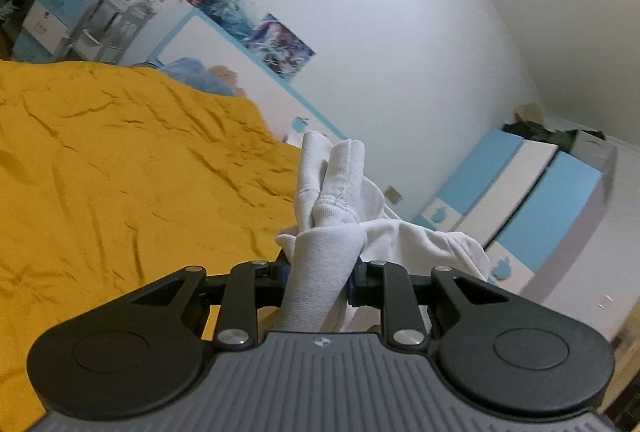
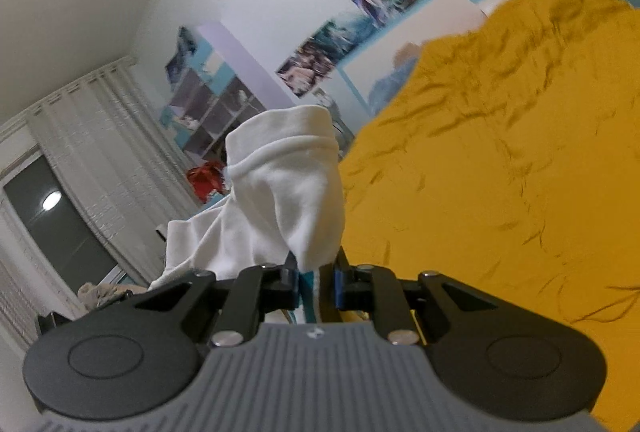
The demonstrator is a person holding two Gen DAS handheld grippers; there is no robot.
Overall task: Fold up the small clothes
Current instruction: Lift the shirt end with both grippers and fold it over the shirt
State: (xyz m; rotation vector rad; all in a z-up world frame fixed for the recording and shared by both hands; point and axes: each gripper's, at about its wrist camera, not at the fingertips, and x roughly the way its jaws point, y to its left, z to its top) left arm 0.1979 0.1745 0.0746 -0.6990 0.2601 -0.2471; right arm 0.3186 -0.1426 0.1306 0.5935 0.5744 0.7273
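both the left hand-held gripper (image 1: pixel 320 272) and right hand-held gripper (image 2: pixel 316 276) clench the white garment (image 1: pixel 332 216) at frame centre, which should be pulled taut before lowering onto the bed (image 1: pixel 120 172).

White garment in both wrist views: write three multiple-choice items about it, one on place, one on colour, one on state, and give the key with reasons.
1. Where is the white garment?
A. Spread flat on the bedspread
B. Gripped in both tongs
C. Hanging on the curtain

2. What colour is the bedspread beside it?
A. Mustard yellow
B. Blue
C. Grey

3. In what state is the garment?
A. Neatly folded into a square
B. Bunched and raised off the bed
C. Hung flat on a hanger

Key:
1 B: cloth sits between the fingers of the left tongs and the right tongs.
2 A: the wrinkled cover is yellow in both views.
3 B: it rises in crumpled folds above each pair of tongs, with the bed behind.
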